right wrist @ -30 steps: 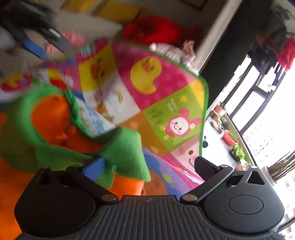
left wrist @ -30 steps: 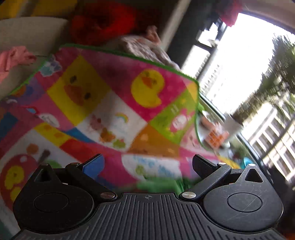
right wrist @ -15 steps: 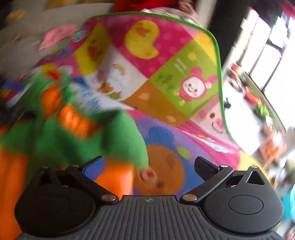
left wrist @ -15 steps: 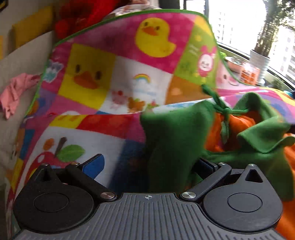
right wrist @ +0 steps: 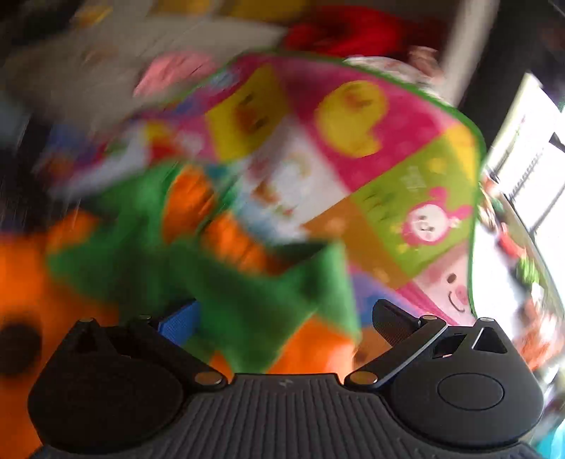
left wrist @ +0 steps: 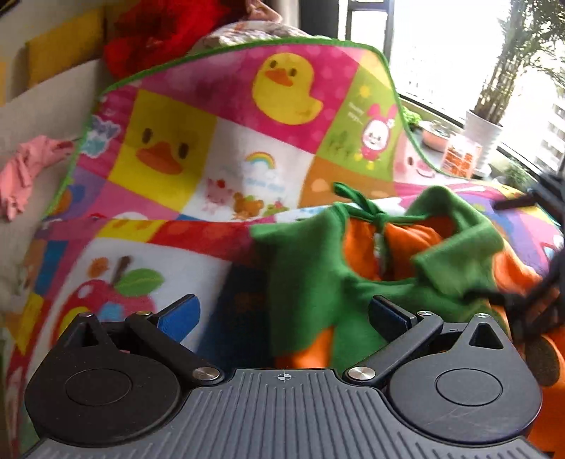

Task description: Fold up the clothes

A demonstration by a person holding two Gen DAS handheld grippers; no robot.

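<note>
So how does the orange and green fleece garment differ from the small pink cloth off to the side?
The orange and green fleece garment lies on the patchwork cartoon blanket, close in front of the left gripper; the small pink cloth lies off the blanket on a pale surface, further away. The garment is two-coloured with a tied collar; the cloth is plain and crumpled. Neither is folded.

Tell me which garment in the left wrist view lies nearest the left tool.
The green-and-orange garment, lying between the open left tool fingers. The pink garment and red garment lie far off beyond the blanket.
</note>
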